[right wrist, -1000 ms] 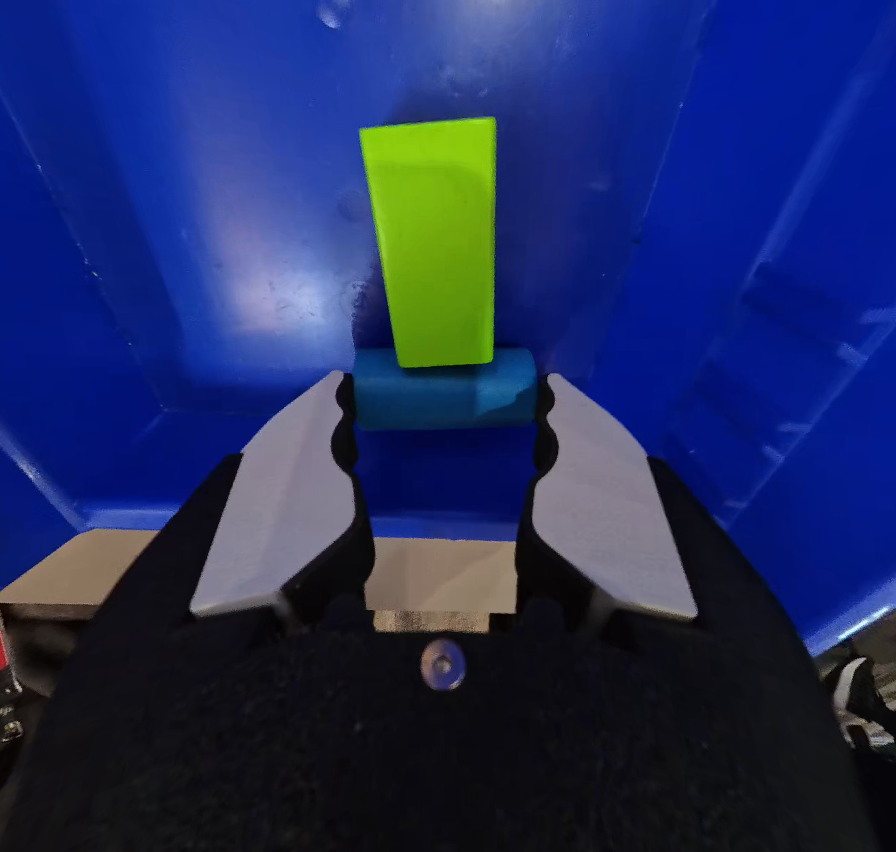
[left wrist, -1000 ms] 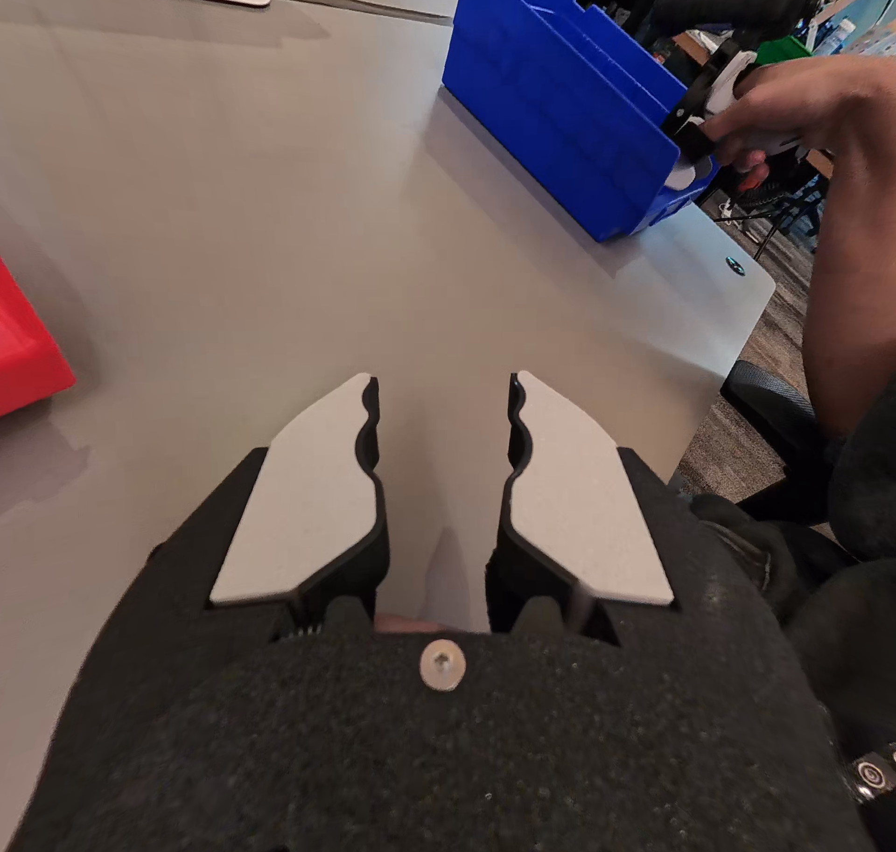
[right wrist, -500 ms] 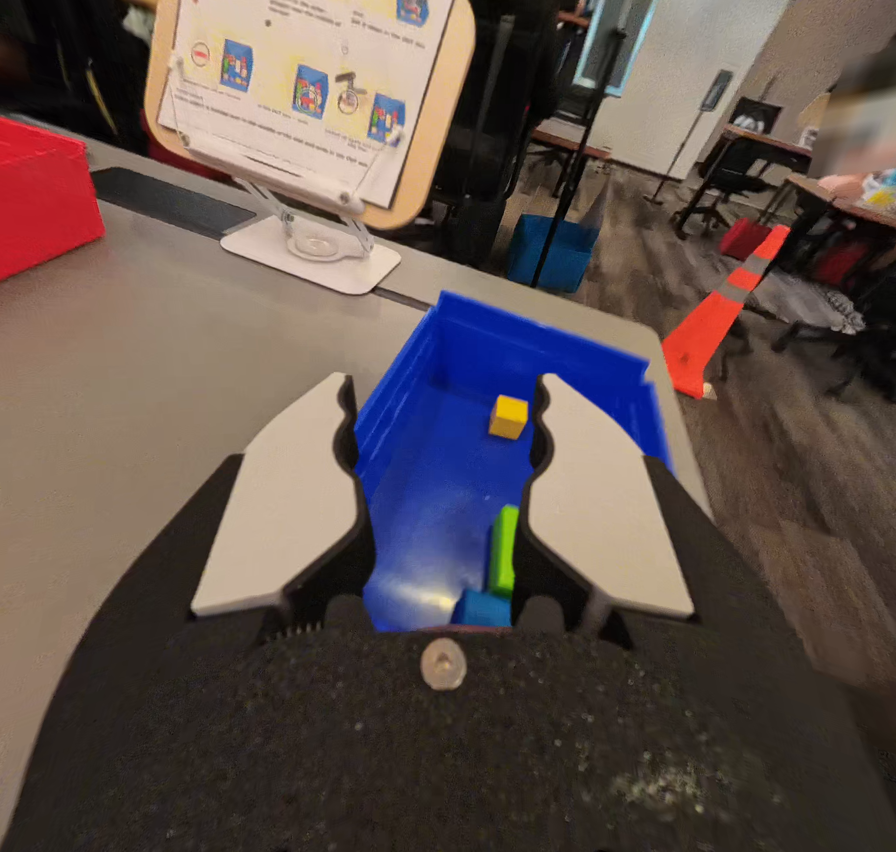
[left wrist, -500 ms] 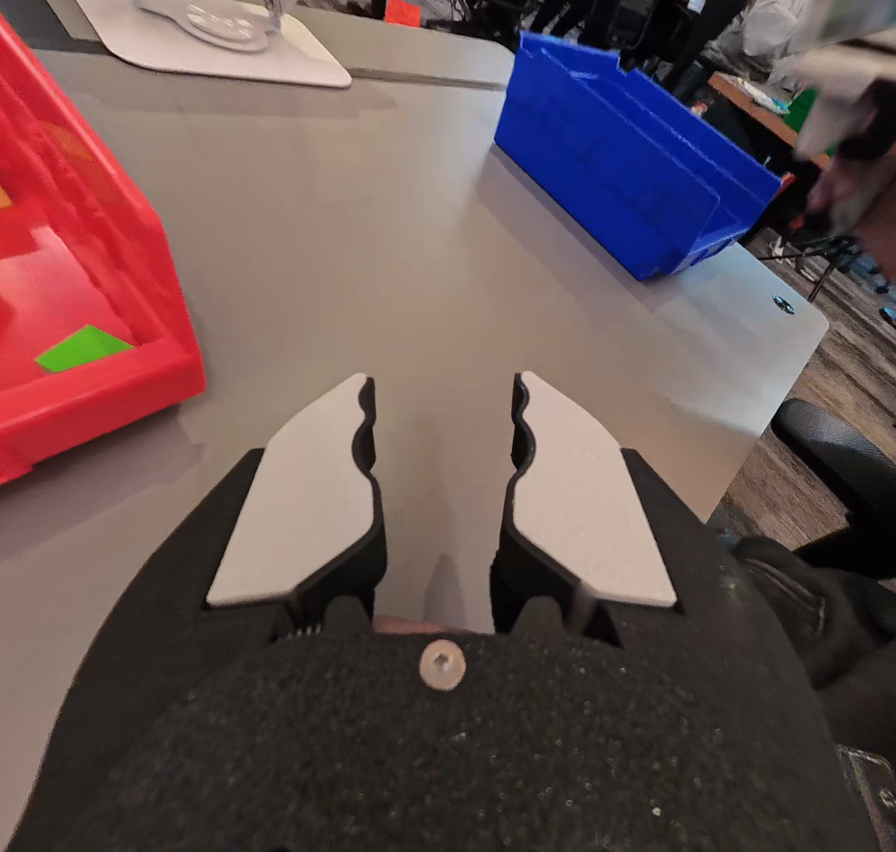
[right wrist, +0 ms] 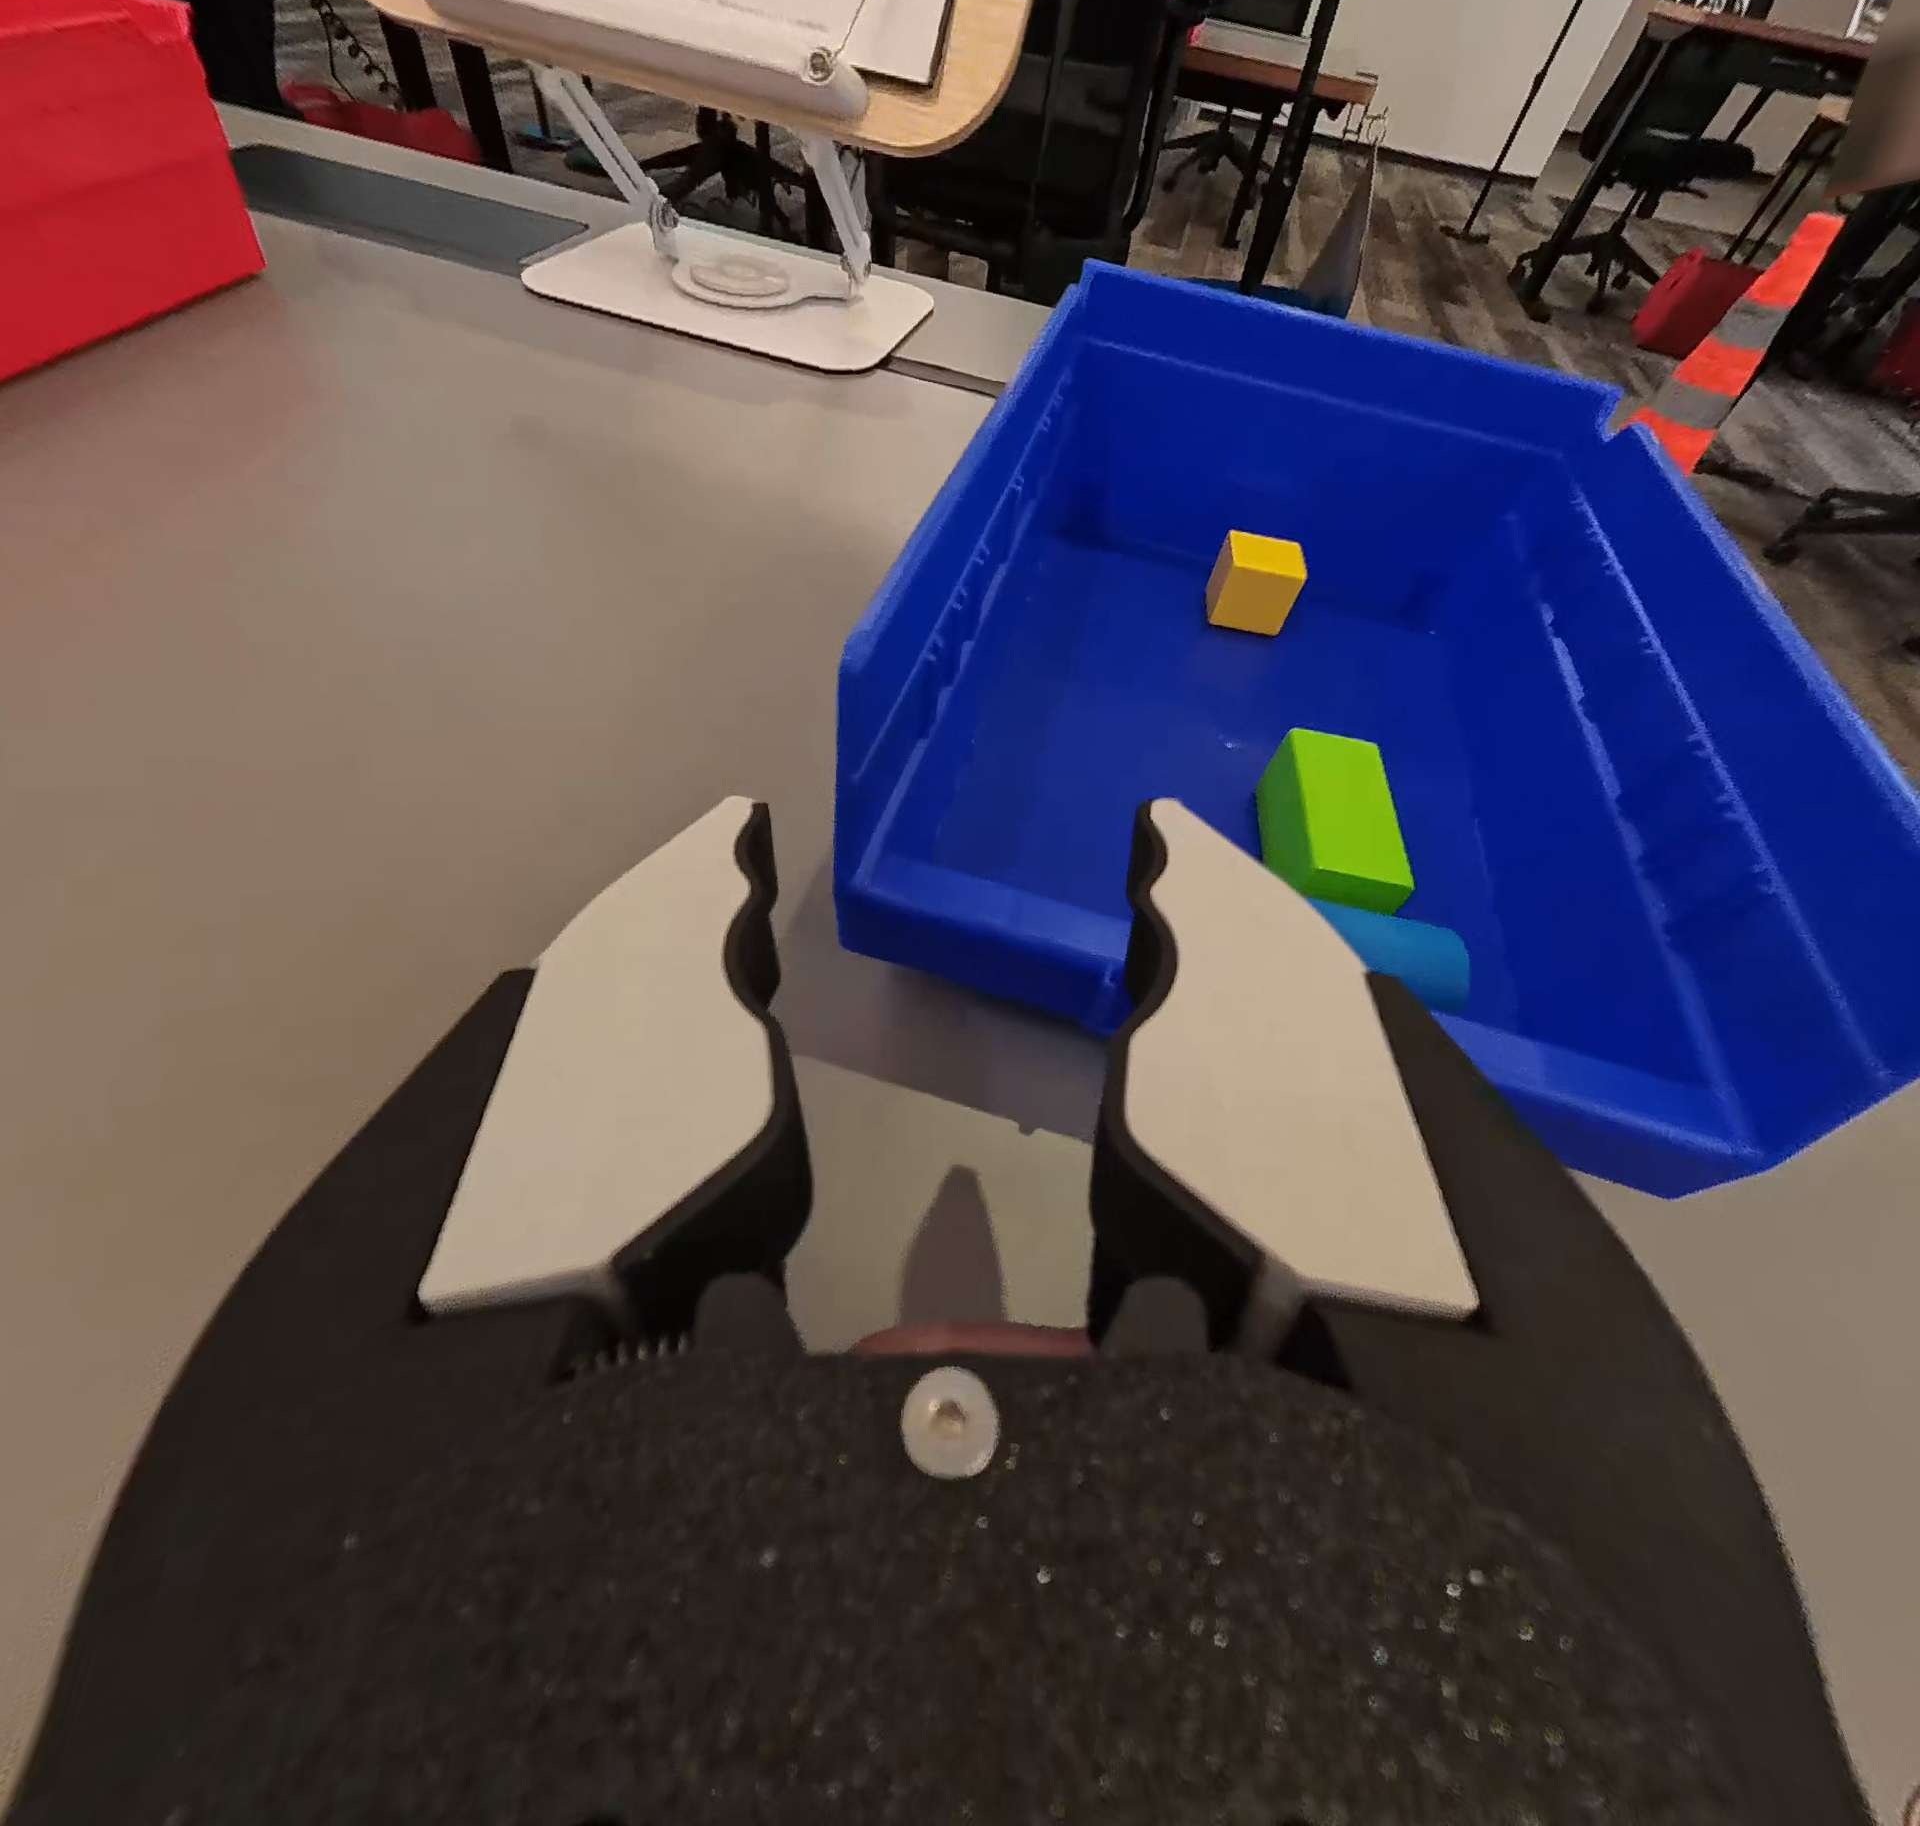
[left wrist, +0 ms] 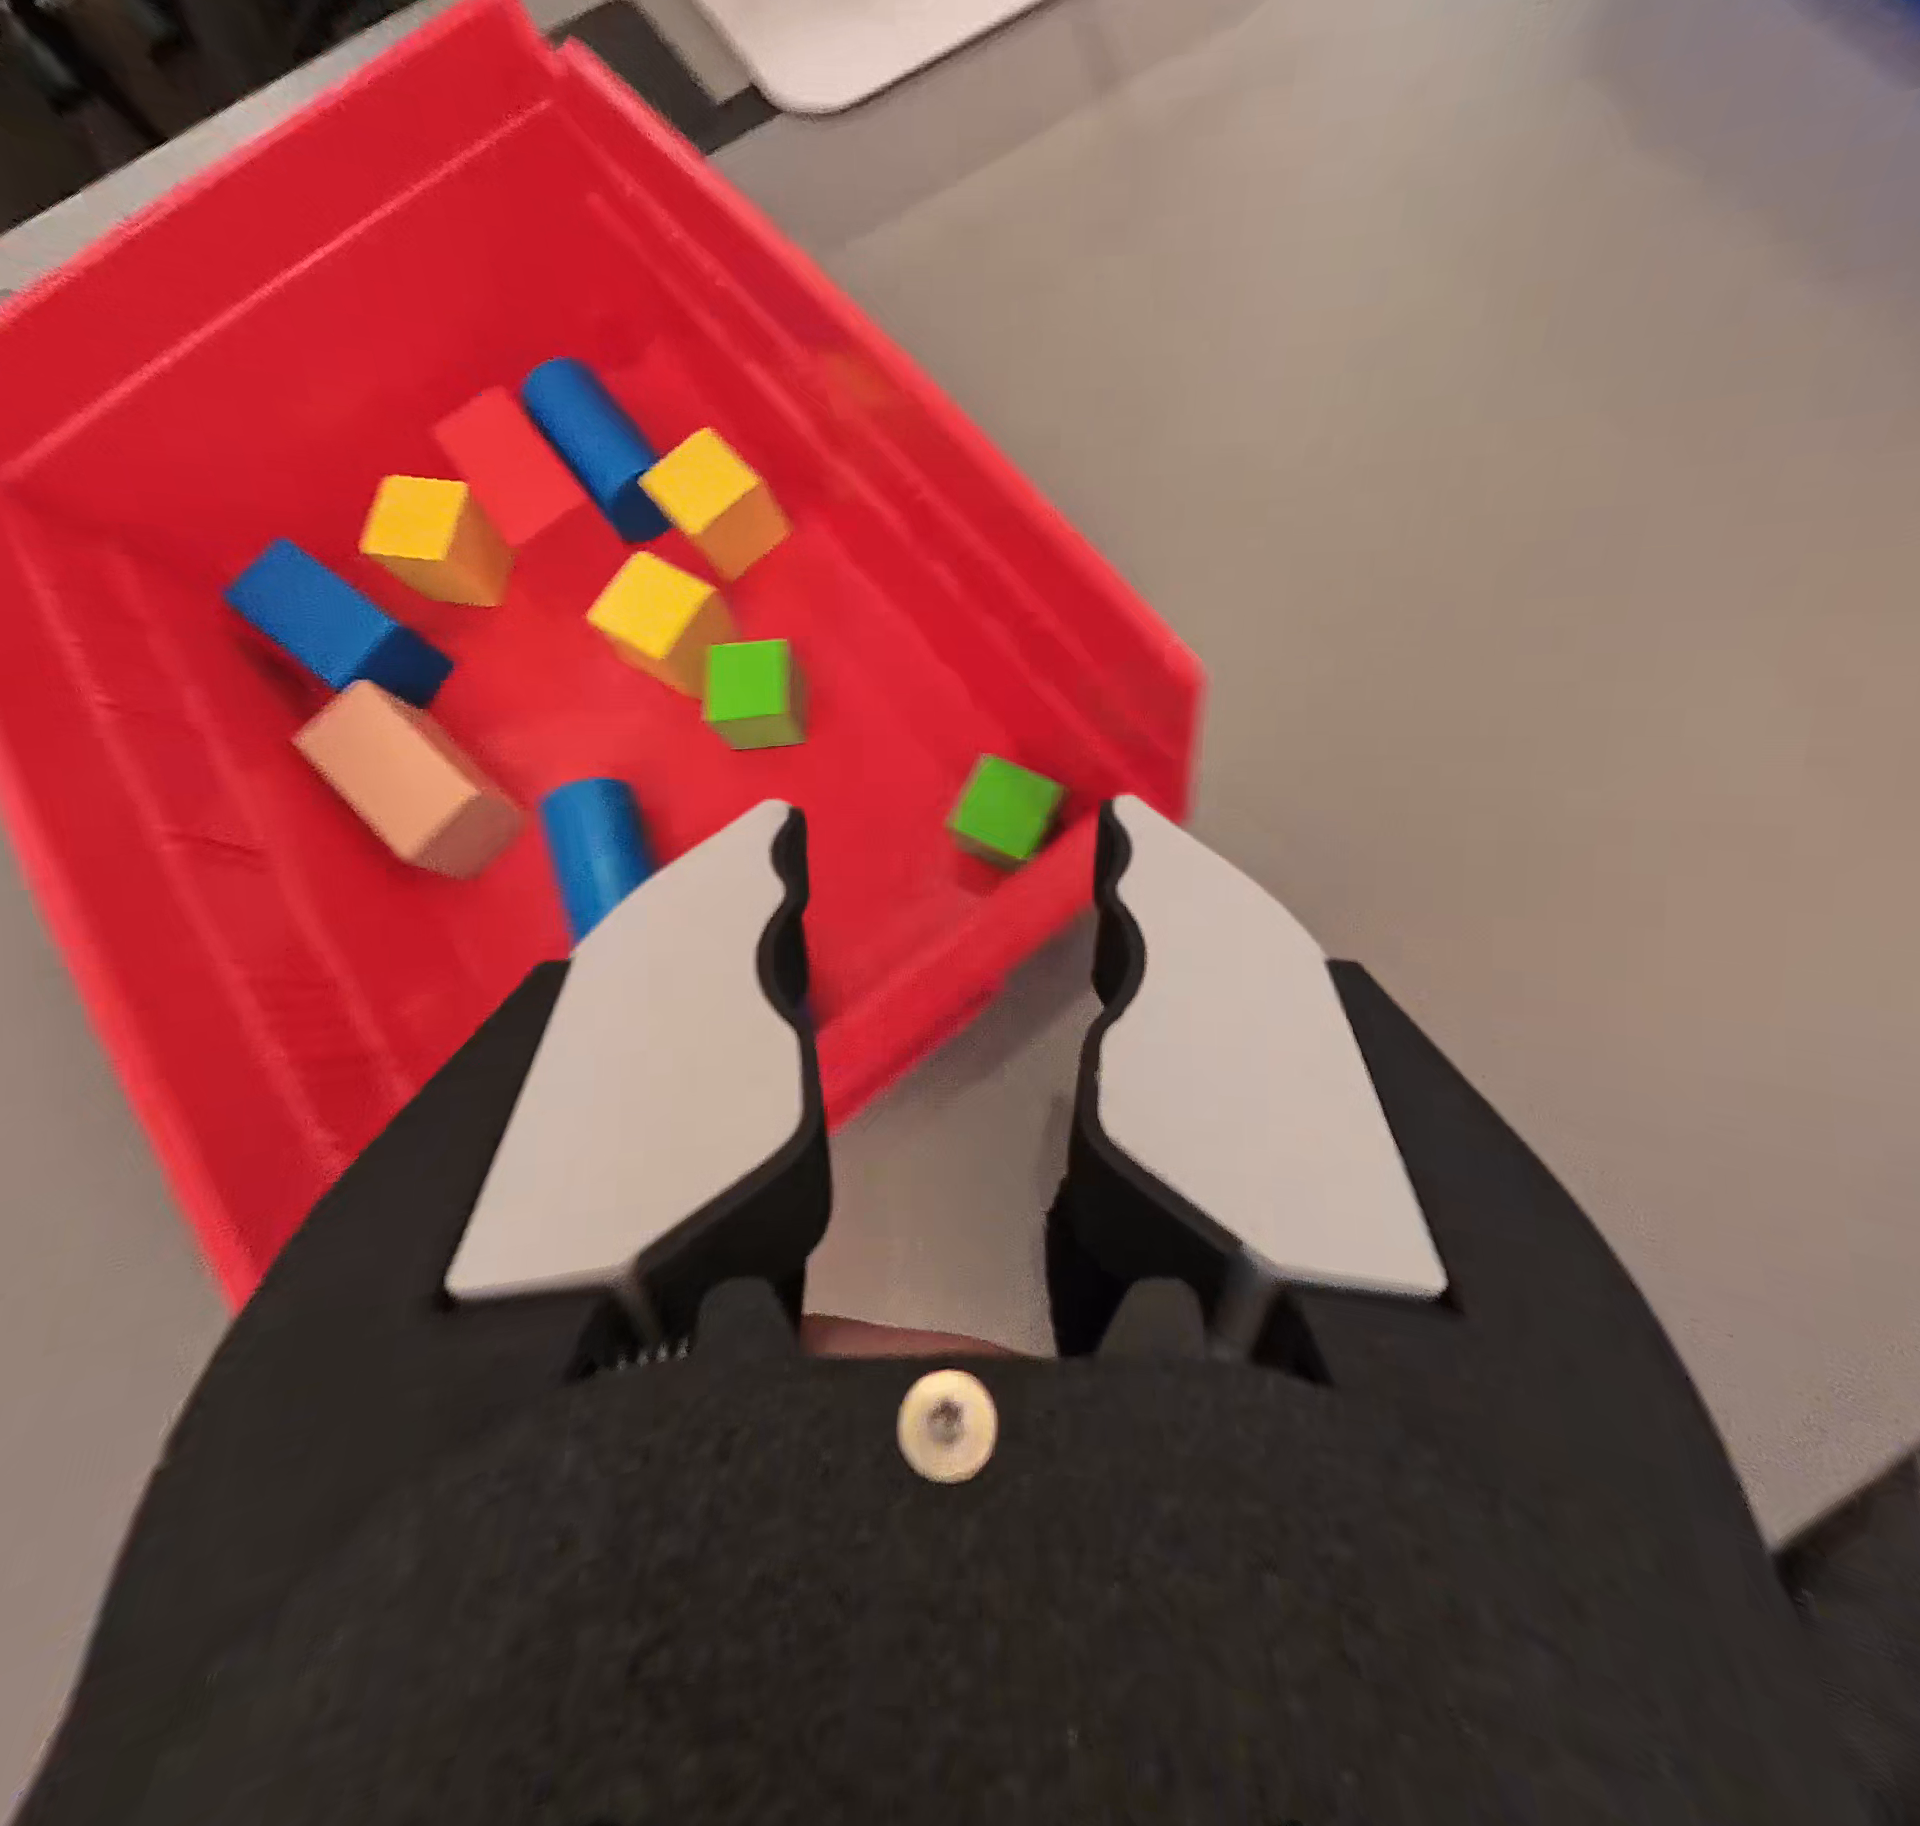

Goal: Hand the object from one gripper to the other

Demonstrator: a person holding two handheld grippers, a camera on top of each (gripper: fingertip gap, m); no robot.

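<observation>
Your left wrist view smears with motion blur, worst across the red bin point(left wrist: 312, 945). Your right view stays sharp; even overhead light puts soft glare on the table point(right wrist: 416, 633), and wide-angle edges bend.

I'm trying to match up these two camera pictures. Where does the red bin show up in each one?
Left wrist view: the red bin fills the upper left, holding coloured blocks, just beyond the open left claw.
Right wrist view: only a corner of the red bin shows at the far upper left edge, far from the right claw.
Shared landmark: the white stand base on the grey table.
</observation>
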